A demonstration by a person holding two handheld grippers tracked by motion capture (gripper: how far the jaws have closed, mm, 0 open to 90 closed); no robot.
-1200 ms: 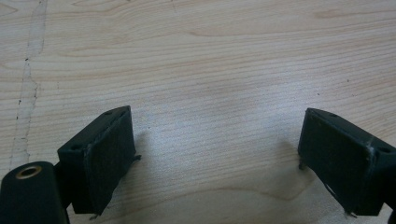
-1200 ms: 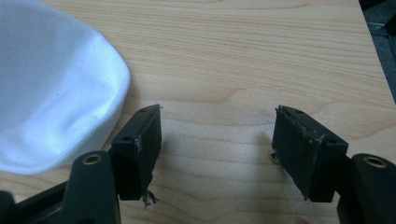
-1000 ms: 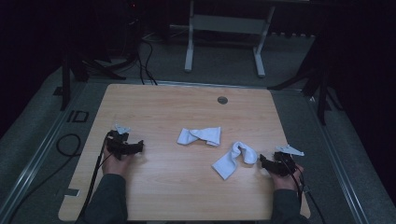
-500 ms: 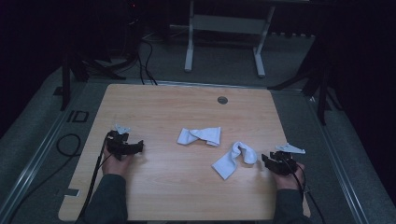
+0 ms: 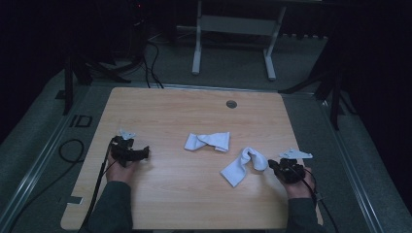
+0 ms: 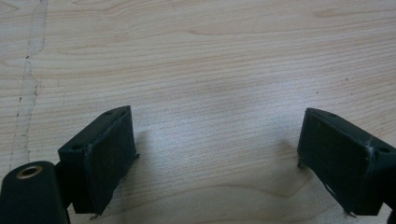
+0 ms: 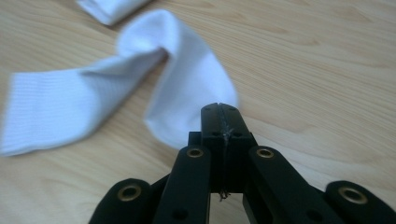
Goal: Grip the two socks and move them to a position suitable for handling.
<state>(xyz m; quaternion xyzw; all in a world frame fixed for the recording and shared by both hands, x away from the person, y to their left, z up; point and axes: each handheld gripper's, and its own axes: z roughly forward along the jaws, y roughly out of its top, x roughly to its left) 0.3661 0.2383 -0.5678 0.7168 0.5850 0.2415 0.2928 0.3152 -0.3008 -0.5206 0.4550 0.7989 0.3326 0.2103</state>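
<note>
We've got the right gripper (image 7: pixel 219 108) clenched on the toe end of the crumpled white cotton sock (image 5: pixel 243 165), jaws just closed, probably to lift it off the wooden counter (image 5: pixel 194 116). It lies just right of the folded white sock (image 5: pixel 208 141); the left gripper (image 6: pixel 215 154) rests released, well left of that one.

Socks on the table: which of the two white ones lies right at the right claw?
The bent sock, toward the table's right side: its toe end reaches the shut right claw. The folded sock lies apart near the middle, between both hands.
</note>
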